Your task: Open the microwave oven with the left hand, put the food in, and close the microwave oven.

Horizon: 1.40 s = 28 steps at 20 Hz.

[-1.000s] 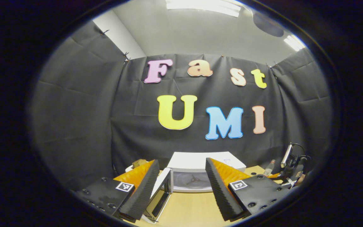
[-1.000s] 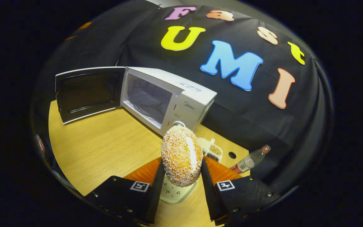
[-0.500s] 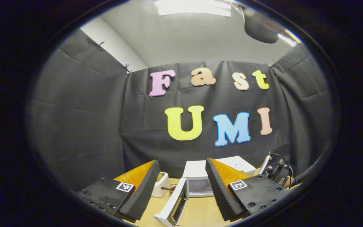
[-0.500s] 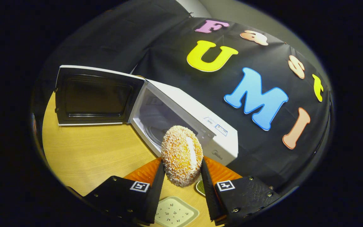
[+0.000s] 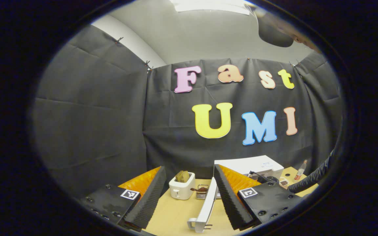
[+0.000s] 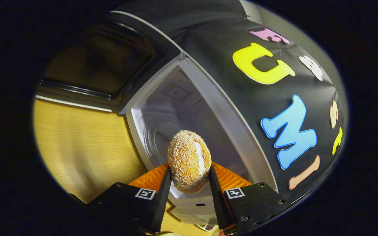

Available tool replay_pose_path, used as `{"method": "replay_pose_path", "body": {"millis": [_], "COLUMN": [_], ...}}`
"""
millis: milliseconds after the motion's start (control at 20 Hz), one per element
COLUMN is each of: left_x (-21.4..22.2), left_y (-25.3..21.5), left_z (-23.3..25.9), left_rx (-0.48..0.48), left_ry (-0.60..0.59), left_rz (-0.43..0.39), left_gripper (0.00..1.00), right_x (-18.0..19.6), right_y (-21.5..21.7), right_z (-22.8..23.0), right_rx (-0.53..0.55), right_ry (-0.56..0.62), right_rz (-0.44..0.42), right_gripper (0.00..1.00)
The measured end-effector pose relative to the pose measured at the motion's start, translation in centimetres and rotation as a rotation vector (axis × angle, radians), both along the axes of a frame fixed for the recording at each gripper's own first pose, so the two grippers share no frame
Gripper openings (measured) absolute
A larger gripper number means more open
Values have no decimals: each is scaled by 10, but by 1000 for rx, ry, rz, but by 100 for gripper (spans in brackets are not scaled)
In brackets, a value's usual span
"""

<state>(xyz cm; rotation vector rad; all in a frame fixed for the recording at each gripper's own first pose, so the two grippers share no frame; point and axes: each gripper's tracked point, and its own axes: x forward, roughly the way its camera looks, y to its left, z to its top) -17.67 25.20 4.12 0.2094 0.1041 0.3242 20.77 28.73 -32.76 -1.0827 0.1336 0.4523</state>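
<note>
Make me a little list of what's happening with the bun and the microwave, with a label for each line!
food: crumb-coated bun with a pale cream stripe
held by: right gripper, both fingers pressing its sides
bun position: in front of the microwave opening, not set down inside
door: door swung wide open
inside: pale, bare cavity
left gripper: left gripper open, holding nothing
table: wooden table with a toaster and a bottle
step left: put bun in, close door
</note>
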Motion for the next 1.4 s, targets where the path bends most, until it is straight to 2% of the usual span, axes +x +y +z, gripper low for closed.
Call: {"method": "replay_pose_path", "body": {"millis": [200, 400, 600, 700, 750, 850, 950, 1100, 1250, 1400], "left_x": [-5, -3, 9, 20, 26, 41, 59, 87, 113, 128], "left_y": [26, 37, 41, 40, 36, 28, 15, -2, -24, -40], "left_z": [-7, -11, -17, -21, -25, -28, -34, -43, -50, -64], "left_rx": [-4, 7, 3, -6, -13, -27, -39, -58, -80, -78], "left_ry": [31, 54, 58, 59, 59, 51, 46, 39, 13, 27], "left_rz": [40, 54, 57, 43, 28, -3, -44, -112, -198, -290], "left_gripper": [94, 94, 94, 94, 94, 94, 95, 95, 94, 95], "right_x": [51, 89, 92, 89, 85, 73, 55, 21, -21, -56], "right_y": [23, 28, 37, 37, 37, 33, 24, 5, -13, -42], "right_z": [-13, -32, -31, -26, -23, -23, -20, -14, 11, 59], "right_rx": [-105, -150, -168, -141, -123, -88, -44, 67, 249, 442], "right_ry": [-74, -61, -69, -63, -58, -16, 24, 109, 167, 141], "right_rz": [3, -42, -15, -14, -13, -14, -26, -93, -157, -235], "right_gripper": [63, 63, 63, 71, 83, 95, 96, 96, 96, 96]}}
